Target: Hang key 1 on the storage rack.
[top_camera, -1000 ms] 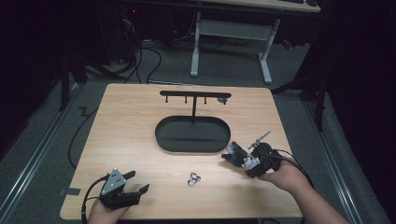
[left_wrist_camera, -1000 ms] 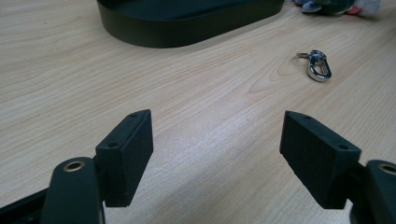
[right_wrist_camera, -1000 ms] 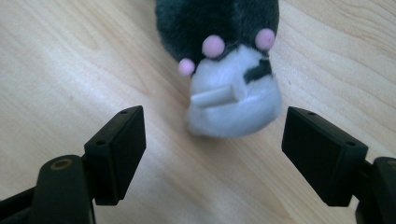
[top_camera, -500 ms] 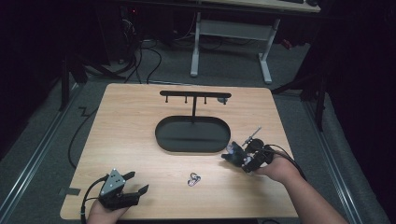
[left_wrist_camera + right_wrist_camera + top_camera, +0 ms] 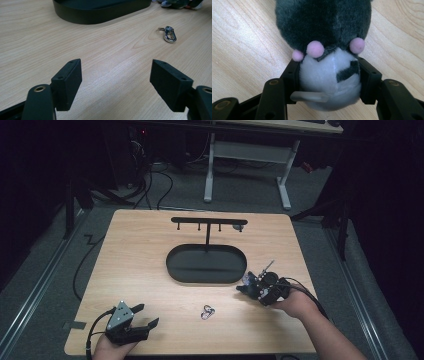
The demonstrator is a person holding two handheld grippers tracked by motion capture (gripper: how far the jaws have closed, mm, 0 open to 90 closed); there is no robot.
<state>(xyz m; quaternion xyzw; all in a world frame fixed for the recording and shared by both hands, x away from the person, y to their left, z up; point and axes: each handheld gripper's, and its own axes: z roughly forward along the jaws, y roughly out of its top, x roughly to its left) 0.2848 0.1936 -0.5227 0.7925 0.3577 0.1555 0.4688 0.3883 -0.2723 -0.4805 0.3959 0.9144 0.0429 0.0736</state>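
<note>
Lying on the table [image 5: 242, 37] — plush toy [image 5: 327, 45], long axis running away from the right gripper [image 5: 329, 77], jaws just closing on its white end

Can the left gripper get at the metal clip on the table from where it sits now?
Probably yes. The left gripper has its jaws wide apart with nothing between them, and bare table lies between it and the metal clip. The plush toy sits in the right gripper, off that path.
</note>
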